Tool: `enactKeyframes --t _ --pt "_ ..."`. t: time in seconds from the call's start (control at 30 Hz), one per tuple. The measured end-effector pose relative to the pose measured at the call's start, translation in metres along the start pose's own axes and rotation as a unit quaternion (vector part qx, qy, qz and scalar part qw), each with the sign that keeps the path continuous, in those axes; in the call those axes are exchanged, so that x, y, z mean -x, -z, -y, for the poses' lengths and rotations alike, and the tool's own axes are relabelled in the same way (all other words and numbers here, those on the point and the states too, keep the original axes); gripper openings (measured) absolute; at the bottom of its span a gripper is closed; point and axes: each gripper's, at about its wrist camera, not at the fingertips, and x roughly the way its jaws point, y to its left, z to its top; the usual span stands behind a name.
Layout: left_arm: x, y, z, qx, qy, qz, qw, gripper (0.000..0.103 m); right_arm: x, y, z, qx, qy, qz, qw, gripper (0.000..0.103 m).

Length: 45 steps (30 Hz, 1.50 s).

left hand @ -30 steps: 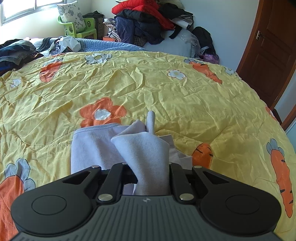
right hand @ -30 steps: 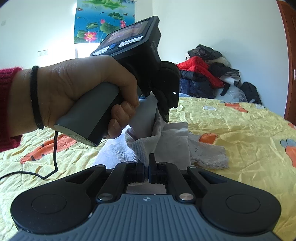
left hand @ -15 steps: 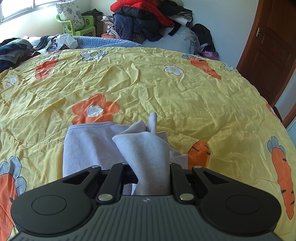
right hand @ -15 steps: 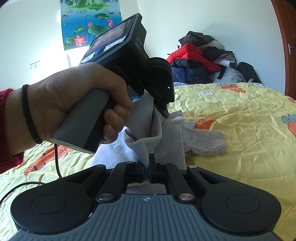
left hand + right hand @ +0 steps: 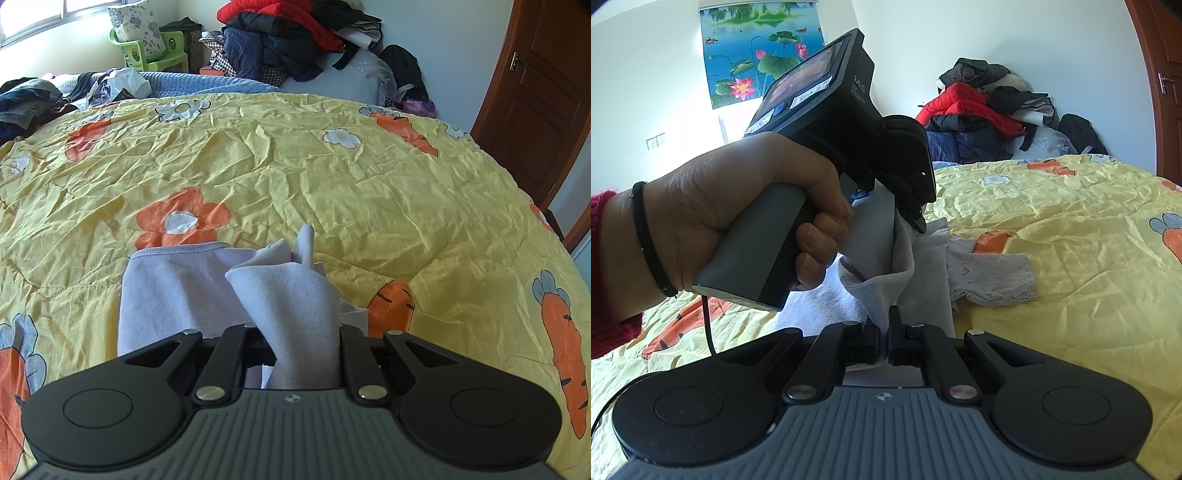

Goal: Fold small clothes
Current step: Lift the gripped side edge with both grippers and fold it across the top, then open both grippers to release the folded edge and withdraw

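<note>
Pale lilac-grey garment (image 5: 173, 295), small, soft knit; partly flat on the yellow carrot-print quilt (image 5: 332, 192), partly lifted. Left gripper (image 5: 301, 332): fingers set narrow, clamped on a bunched fold that rises straight ahead of them. Right gripper (image 5: 886, 332): fingers fully together, pinching a ribbed edge of the same cloth. In the right wrist view the cloth runs from the right fingers up to the left gripper's fingers just ahead, held by the person's left hand (image 5: 738, 214).

Risks, as judged:
- Both pinches sit close together on thick, gathered cloth; pulling them apart could drag the flat portion off-square and crease the fold.
- Right pinch takes only a thin edge; a tug may slip it free.
- A lace-trimmed piece (image 5: 993, 277) lies just right of the right fingers, touching the lifted cloth; it may get dragged along.
- Quilt is slick and wrinkled; garment could slide when laid down.

Writing: left gripper body carries letters, apparently "JAS", unsure; white sticker labels (image 5: 810, 96) illegible.
</note>
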Motion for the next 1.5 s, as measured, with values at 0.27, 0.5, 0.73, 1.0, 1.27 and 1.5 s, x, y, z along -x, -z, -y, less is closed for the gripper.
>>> enactKeyframes --t 0.27,0.5,0.73,1.0,1.27,1.5 --pt "-0.004 -0.002 0.006 -0.005 0.005 -0.011 0.9999 0.013 0.0 0.0 0.007 -0.021 -0.004 -0.006 1.0 0.007" --pt "-0.002 -0.008 0.01 -0.001 0.013 -0.015 0.9998 0.028 -0.003 0.001 0.021 -0.067 -0.026 -0.023 0.997 0.008" --pt "0.016 -0.016 0.018 -0.016 0.005 0.035 0.9992 0.069 -0.007 0.005 0.033 -0.113 -0.043 -0.035 0.992 0.01" --pt "0.028 -0.016 0.011 -0.022 0.0 0.054 0.9983 0.069 -0.01 0.009 0.043 -0.143 -0.055 -0.045 0.987 0.014" --pt "0.039 -0.006 -0.008 -0.005 -0.004 0.067 0.9977 0.069 -0.014 0.009 0.052 -0.166 -0.063 -0.052 0.983 0.018" --pt "0.056 -0.007 -0.026 0.023 -0.003 0.111 0.9936 0.078 -0.005 0.008 0.062 -0.189 -0.071 -0.058 0.978 0.027"
